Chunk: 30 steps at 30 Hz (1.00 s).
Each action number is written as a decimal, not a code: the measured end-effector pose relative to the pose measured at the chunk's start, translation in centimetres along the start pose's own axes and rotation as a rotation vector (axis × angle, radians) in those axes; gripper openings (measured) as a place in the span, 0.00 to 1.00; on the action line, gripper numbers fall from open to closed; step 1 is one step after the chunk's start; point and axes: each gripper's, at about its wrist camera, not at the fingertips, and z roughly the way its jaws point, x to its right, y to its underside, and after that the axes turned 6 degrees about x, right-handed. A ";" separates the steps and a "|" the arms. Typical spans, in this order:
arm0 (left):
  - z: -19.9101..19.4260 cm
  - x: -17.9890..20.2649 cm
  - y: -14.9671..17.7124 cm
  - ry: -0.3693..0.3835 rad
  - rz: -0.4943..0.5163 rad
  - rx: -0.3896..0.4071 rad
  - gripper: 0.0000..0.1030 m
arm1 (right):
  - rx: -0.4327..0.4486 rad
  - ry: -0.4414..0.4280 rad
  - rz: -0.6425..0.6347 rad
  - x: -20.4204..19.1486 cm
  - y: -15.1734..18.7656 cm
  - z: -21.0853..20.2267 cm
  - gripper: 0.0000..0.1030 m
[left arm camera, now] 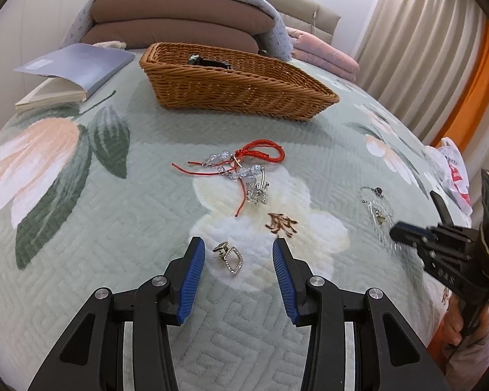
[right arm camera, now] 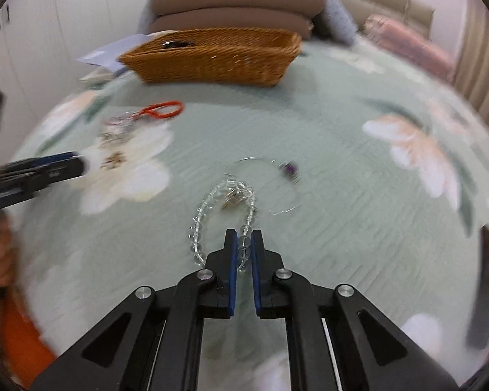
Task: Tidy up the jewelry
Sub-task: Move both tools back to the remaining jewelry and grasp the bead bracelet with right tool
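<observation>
- Left hand-held gripper held low over the bed, blue pads spread wide apart.
- Between those pads, touching neither: a small silver earring with a round stud and a diamond-shaped loop, lying on a white flower of the quilt.
- Just beyond toward the middle of the bed: a tangle of red cord bracelet and clear bead charms, a silver butterfly-like piece at its near end.
- Right hand-held gripper nearly closed, pads clamped on one side of a clear bead bracelet; rest of the loop lying on the quilt ahead of the fingertips.
- Inside that loop a small metallic charm, too blurred to identify.
- Past the bracelet, a thin silver bangle with a purple stone, lying flat toward the right edge of the bed.
- Wicker basket standing toward the head of the bed, well apart from both grippers; a dark object inside, possibly a watch or strap, mostly hidden by the rim.
- An open book face down at the left edge, beside the basket.
- Stacked brown pillows under a grey-blue blanket behind the basket; folded pink bedding at the far right corner.
- White plastic bag with red print at the right edge.
</observation>
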 end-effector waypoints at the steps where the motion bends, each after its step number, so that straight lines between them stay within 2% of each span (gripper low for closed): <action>1: 0.0 0.0 0.0 0.002 -0.002 0.000 0.43 | 0.004 -0.058 0.025 0.1 0.1 -0.5 0.09; 7: 0.0 0.0 0.1 -0.001 0.005 0.001 0.43 | 0.055 -0.245 0.072 -0.3 -0.5 -2.1 0.09; 9: 0.0 0.0 0.1 0.001 0.004 0.001 0.43 | 0.082 -0.188 0.058 -0.5 -0.8 -2.1 0.09; 10: -0.1 -0.1 0.0 0.003 0.002 0.001 0.43 | 0.062 -0.144 0.048 -0.5 -0.9 -1.7 0.09; 11: -0.1 -0.1 0.0 0.006 -0.001 0.000 0.43 | 0.043 -0.140 0.057 0.0 -0.7 -1.4 0.09; 13: -0.1 -0.2 0.0 0.011 -0.006 0.000 0.43 | 0.008 -0.180 0.086 0.8 0.1 -1.0 0.09; 15: -0.1 -0.3 0.0 0.014 -0.007 0.000 0.43 | -0.004 -0.168 0.080 1.2 0.7 -1.1 0.09; 18: -0.1 -0.2 0.0 0.015 -0.003 0.000 0.43 | -0.007 -0.265 0.095 1.3 1.2 -1.7 0.09; 19: -0.1 -0.2 0.1 0.014 -0.001 0.000 0.43 | -0.007 -0.263 0.092 1.1 1.2 -1.9 0.09; 23: -0.1 -0.1 0.1 0.012 0.005 0.001 0.43 | -0.011 -0.087 0.033 0.6 1.4 -1.3 0.10; 26: -0.2 0.3 0.2 0.004 0.024 0.002 0.43 | 0.002 -0.053 0.030 0.4 1.4 -1.0 0.10; 30: -0.3 1.3 0.7 -0.023 0.077 0.003 0.43 | 0.022 0.044 -0.037 -0.6 1.5 -0.2 0.18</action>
